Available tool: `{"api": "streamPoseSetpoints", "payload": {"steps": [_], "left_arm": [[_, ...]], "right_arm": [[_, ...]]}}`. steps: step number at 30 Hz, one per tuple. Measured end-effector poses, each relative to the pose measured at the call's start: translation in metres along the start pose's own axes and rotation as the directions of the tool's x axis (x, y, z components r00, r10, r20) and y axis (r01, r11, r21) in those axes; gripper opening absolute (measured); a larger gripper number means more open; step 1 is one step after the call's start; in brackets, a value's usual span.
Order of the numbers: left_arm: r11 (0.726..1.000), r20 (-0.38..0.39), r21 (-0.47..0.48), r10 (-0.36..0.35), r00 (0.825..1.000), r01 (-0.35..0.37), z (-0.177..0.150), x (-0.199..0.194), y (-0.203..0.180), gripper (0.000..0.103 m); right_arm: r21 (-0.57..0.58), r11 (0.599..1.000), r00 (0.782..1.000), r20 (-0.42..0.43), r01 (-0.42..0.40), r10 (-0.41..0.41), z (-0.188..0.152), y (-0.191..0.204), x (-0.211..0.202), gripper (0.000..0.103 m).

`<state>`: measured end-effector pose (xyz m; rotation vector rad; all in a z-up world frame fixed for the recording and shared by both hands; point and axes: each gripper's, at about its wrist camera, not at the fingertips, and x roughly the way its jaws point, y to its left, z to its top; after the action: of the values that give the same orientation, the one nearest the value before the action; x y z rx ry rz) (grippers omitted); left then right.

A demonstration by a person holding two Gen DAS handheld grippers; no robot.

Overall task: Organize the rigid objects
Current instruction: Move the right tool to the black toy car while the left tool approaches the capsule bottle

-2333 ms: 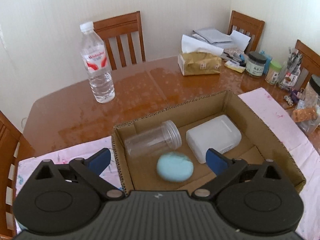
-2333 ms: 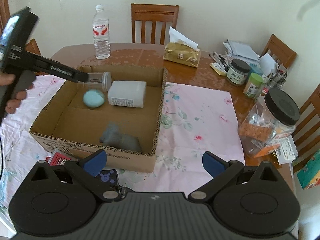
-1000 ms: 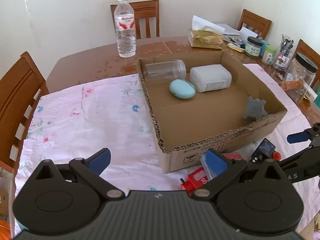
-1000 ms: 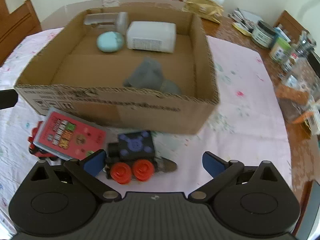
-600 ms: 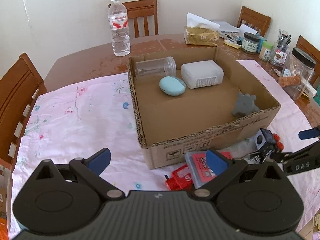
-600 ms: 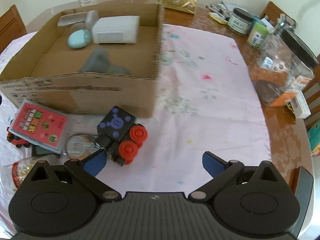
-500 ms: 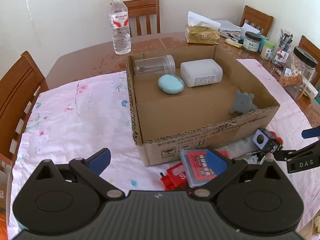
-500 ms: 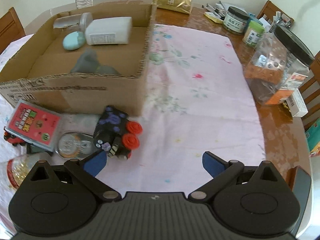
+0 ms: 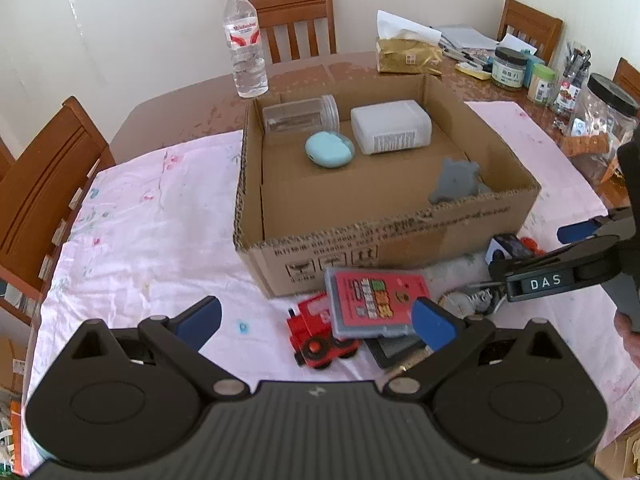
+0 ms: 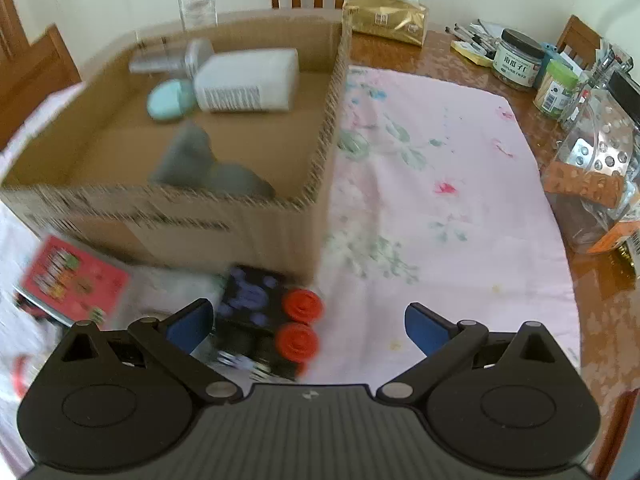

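A cardboard box holds a clear jar, a white container, a teal case and a grey toy. In front of it lie a red card case, a red toy train and a black toy with red wheels. My left gripper is open above the train and case. My right gripper is open around the black toy, which lies between the fingers without being gripped.
A water bottle, a tissue pack, jars and a large plastic jar stand on the wooden table around the pink cloth. Chairs stand at the left and far sides.
My left gripper has drawn back from over the box to the items in front of it. My right gripper has come down and closed in on the black toy.
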<state>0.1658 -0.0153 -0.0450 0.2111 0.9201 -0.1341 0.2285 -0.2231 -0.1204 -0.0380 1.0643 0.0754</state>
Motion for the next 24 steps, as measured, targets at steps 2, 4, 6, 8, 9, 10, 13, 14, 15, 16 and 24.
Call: {"api": "streamPoseSetpoints", "payload": {"steps": [2, 4, 6, 8, 9, 10, 13, 14, 15, 16, 24], "left_arm": [[1.000, -0.009, -0.006, 0.005, 1.000, -0.005, -0.004, -0.001, -0.003, 0.101], [1.000, -0.020, -0.017, 0.004, 1.000, -0.004, -0.008, -0.001, -0.006, 0.101], [1.000, -0.031, -0.025, -0.003, 1.000, 0.002, -0.011, -0.001, -0.010, 0.101], [0.999, -0.039, -0.031, -0.011, 0.999, 0.009, -0.013, 0.001, -0.015, 0.101], [0.999, -0.043, -0.035, -0.016, 0.999, 0.015, -0.014, 0.001, -0.018, 0.101], [0.999, -0.046, -0.038, -0.021, 0.999, 0.020, -0.015, 0.002, -0.021, 0.101], [0.998, -0.052, -0.047, -0.034, 0.998, 0.031, -0.015, 0.007, -0.030, 0.101], [0.998, -0.051, -0.050, -0.038, 0.998, 0.036, -0.015, 0.009, -0.034, 0.101], [0.998, -0.049, -0.050, -0.042, 0.998, 0.040, -0.015, 0.012, -0.038, 0.101], [0.998, -0.052, -0.051, -0.040, 0.998, 0.037, -0.015, 0.015, -0.042, 0.101], [0.999, -0.070, -0.040, 0.002, 0.998, -0.004, -0.027, 0.027, -0.055, 0.101]], "right_arm": [[0.000, 1.000, 1.000, 0.007, -0.011, 0.011, -0.005, -0.009, -0.001, 0.103], [0.008, 1.000, 1.000, 0.007, -0.018, 0.018, -0.010, -0.021, -0.002, 0.103], [0.013, 1.000, 1.000, -0.017, -0.011, 0.011, -0.012, -0.033, 0.001, 0.103], [-0.027, 0.999, 0.999, -0.032, 0.026, -0.026, -0.016, -0.038, 0.003, 0.103], [-0.042, 0.999, 0.999, -0.029, 0.019, -0.021, -0.018, -0.041, 0.002, 0.103], [-0.043, 0.999, 0.999, -0.031, 0.005, -0.006, -0.020, -0.044, 0.001, 0.103], [-0.073, 0.997, 1.000, -0.007, -0.014, 0.013, -0.026, -0.048, -0.001, 0.103], [-0.078, 0.997, 1.000, 0.001, -0.017, 0.017, -0.028, -0.049, -0.002, 0.103], [-0.080, 0.997, 1.000, 0.006, -0.018, 0.019, -0.028, -0.049, -0.002, 0.103], [-0.080, 0.997, 1.000, 0.010, -0.019, 0.020, -0.029, -0.050, -0.002, 0.103], [-0.091, 0.996, 0.999, 0.025, -0.024, 0.027, -0.031, -0.050, -0.004, 0.103]]}}
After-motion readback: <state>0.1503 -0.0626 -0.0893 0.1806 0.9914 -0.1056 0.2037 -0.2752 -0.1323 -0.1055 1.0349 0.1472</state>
